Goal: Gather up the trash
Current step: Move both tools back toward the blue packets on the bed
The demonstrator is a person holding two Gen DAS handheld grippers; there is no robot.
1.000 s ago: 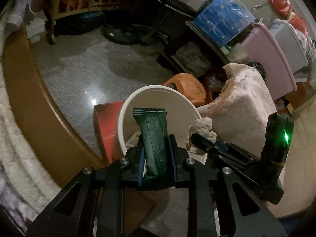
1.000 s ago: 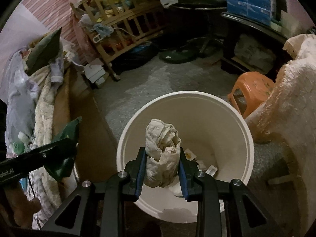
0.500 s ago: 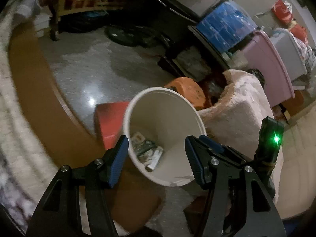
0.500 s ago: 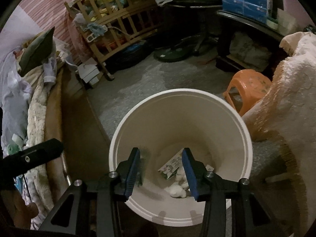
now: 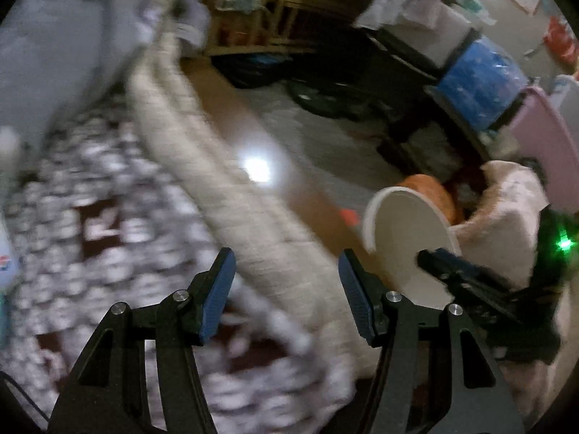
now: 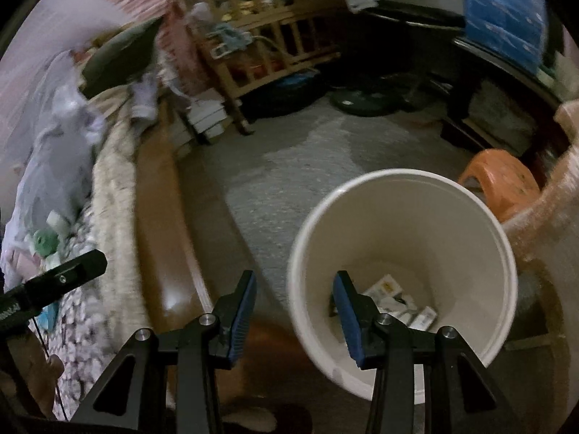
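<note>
Now both hand-held grippers, left point(image 5: 286, 289) and right point(image 6: 295, 305), gape beside the bucket point(image 6: 470, 224) rim.

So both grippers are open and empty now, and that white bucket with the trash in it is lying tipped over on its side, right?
Not quite. The white bucket stands upright, its mouth facing up, as the right wrist view shows, with trash at its bottom. The left gripper and right gripper are indeed open and empty.

Wrappers point(image 6: 398, 302) lie in the bucket point(image 6: 398, 217), stool point(image 6: 501, 177) behind.
</note>
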